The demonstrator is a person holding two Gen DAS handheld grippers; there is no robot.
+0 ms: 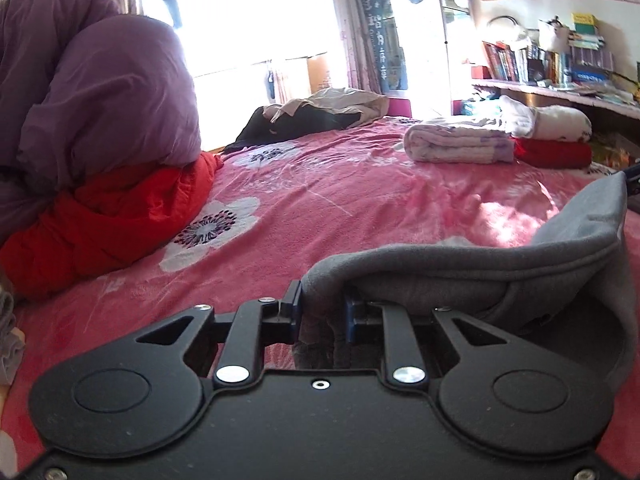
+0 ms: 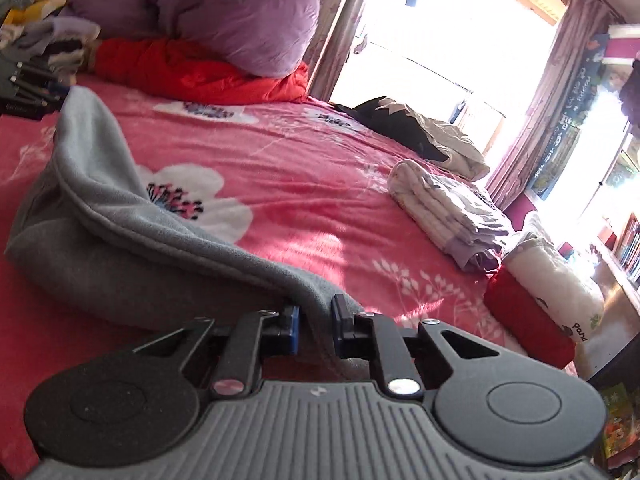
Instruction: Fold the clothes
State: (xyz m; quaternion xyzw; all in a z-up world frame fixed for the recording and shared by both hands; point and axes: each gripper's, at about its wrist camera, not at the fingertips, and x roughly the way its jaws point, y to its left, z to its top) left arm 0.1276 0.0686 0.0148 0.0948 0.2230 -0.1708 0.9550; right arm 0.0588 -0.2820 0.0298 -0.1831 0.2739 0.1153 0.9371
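— What do the fingers have?

— Both are clamped on the grey garment (image 1: 500,272): the left gripper (image 1: 322,314) pinches one end, the right gripper (image 2: 316,326) the other.

— And the cloth itself?

— It sags between them over the pink floral blanket (image 2: 300,184), with folded laundry (image 2: 448,212) well apart near the far edge.

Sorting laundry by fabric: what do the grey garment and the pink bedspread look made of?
Grey garment: looks like soft matte fleece or sweatshirt knit; it has a fuzzy surface and thick rounded folds. Pink bedspread: probably plush synthetic fleece; short pile with a slight sheen in sunlight and printed flowers. Neither can be confirmed by sight.
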